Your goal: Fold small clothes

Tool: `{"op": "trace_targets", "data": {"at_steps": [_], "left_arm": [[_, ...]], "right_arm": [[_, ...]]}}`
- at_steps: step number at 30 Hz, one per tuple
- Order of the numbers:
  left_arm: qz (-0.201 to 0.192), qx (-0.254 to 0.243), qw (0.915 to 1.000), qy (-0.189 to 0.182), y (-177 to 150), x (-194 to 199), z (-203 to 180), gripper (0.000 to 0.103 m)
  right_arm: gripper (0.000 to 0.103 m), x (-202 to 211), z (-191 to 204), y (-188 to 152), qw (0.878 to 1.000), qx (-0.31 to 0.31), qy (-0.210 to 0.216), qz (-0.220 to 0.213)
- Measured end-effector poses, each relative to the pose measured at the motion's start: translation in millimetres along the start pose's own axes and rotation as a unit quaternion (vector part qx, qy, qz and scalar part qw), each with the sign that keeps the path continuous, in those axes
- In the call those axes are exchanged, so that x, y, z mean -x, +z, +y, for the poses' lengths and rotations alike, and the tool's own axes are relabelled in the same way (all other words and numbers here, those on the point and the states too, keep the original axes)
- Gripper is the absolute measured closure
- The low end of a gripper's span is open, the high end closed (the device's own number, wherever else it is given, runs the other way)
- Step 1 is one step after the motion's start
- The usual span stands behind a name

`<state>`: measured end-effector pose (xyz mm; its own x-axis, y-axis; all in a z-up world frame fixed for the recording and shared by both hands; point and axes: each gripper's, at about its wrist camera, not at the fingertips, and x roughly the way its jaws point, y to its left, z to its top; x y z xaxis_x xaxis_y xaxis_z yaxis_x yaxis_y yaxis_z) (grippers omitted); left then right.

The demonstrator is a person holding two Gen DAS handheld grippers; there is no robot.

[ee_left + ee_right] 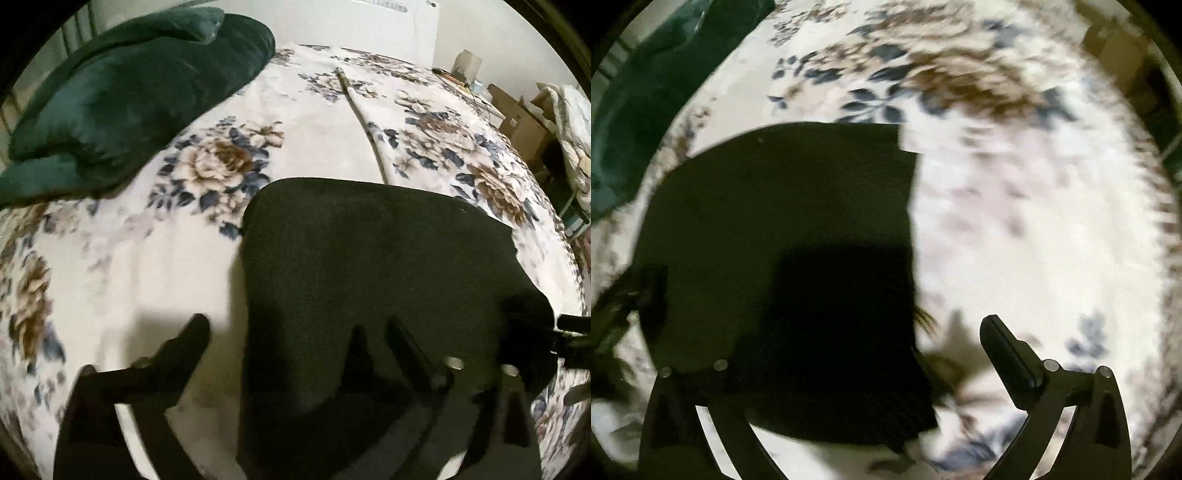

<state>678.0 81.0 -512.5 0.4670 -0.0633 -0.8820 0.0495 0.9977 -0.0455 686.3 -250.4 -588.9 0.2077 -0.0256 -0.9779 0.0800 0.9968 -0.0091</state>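
A black garment (369,251) lies folded flat on a floral blanket (207,166). My left gripper (295,332) hangs open above its left edge: one finger (192,332) is over bare blanket, the other over the black cloth. The right wrist view shows the same garment (775,192), with a darker folded layer near its lower right corner. My right gripper (882,332) is open too; its right finger (1001,343) is over the blanket beside the garment's right edge, and its left finger is lost against the dark cloth. Neither gripper holds anything.
A dark green cushion or quilt (129,92) lies at the back left of the bed and also shows as the green bulk (635,110). A thin pale strip (362,122) crosses the blanket behind the garment. Cardboard boxes (517,110) stand beyond the bed's right side.
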Motion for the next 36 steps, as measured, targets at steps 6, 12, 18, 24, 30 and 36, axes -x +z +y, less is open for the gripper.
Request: {"op": "trace_targets", "data": {"at_steps": [6, 12, 18, 24, 30, 36], "left_arm": [[-0.011, 0.008, 0.9993, 0.034, -15.6, 57.1, -22.4, 0.003], [-0.028, 0.031, 0.9988, 0.028, -25.0, 140.6, -34.6, 0.003], [-0.06, 0.031, 0.9973, 0.028, -34.0, 238.5, -47.0, 0.003], [-0.092, 0.025, 0.9949, 0.033, -48.7, 348.0, -61.0, 0.003], [-0.119, 0.021, 0.9923, 0.029, -66.6, 445.2, -76.7, 0.003], [-0.138, 0.014, 0.9902, 0.017, -88.9, 520.4, -90.0, 0.003]], "right_arm": [[0.0, 57.8, 25.5, -49.4, 0.993, 0.006, -0.084, -0.082], [0.0, 148.4, 36.3, -89.1, 0.986, 0.006, -0.109, -0.128], [0.0, 252.4, 38.2, -131.2, 0.98, 0.008, -0.107, -0.169], [0.0, 367.8, 39.5, -181.0, 0.97, 0.009, -0.109, -0.218], [0.0, 476.3, 40.1, -241.6, 0.961, 0.002, -0.1, -0.256], [0.0, 559.2, 41.7, -293.1, 0.953, 0.006, -0.091, -0.29]]}}
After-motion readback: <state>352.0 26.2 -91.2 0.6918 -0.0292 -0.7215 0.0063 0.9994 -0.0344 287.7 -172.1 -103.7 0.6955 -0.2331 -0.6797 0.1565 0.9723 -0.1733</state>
